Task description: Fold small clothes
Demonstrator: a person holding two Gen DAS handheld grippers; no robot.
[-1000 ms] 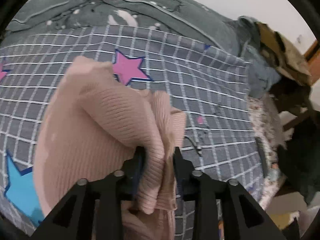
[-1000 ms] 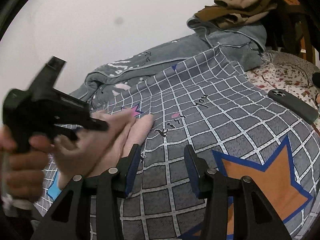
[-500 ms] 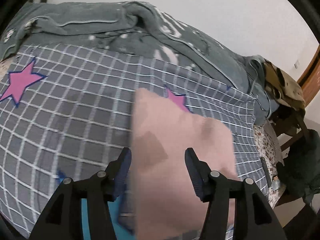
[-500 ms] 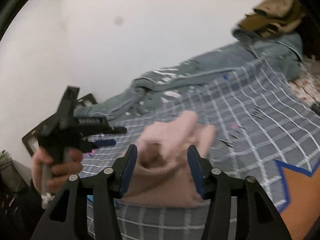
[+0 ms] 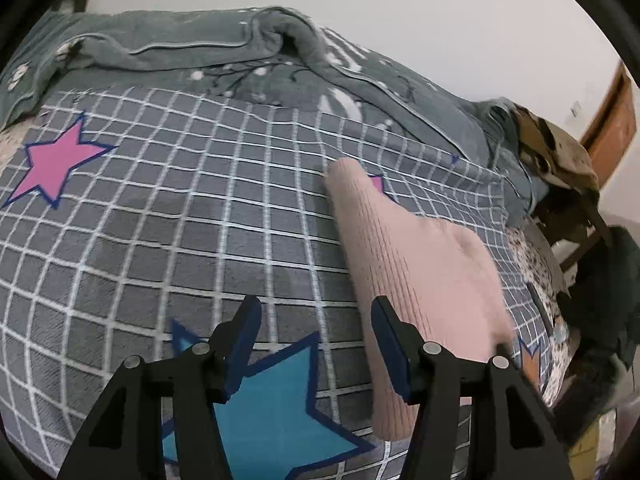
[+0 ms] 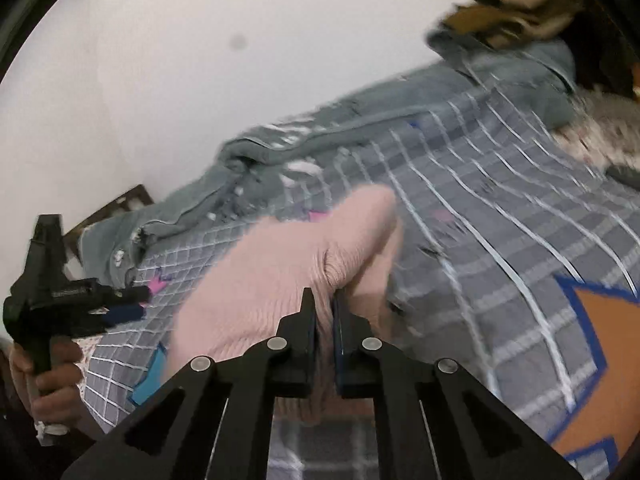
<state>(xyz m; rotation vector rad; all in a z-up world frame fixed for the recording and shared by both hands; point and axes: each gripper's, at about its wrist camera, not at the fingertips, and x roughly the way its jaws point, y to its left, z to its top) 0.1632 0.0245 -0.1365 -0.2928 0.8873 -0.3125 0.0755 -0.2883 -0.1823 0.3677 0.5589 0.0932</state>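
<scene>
A pink ribbed knit garment (image 5: 416, 264) lies bunched on the grey checked blanket with stars (image 5: 180, 216). My left gripper (image 5: 316, 344) is open and empty, just left of the garment, over a blue star. In the right wrist view my right gripper (image 6: 324, 312) is shut on a fold of the pink garment (image 6: 280, 272) and lifts it off the blanket. The left gripper also shows in the right wrist view (image 6: 124, 304), held in a hand at the far left, apart from the garment.
A grey-green quilt (image 5: 224, 56) is heaped along the far edge by the white wall. A brown garment (image 5: 560, 152) lies on a pile at the right. A wooden chair (image 5: 580, 232) and dark clutter stand beyond the bed's right edge.
My left gripper let go of the pink garment, opened and drew away to the left. My right gripper moved onto the garment and shut on a fold of it.
</scene>
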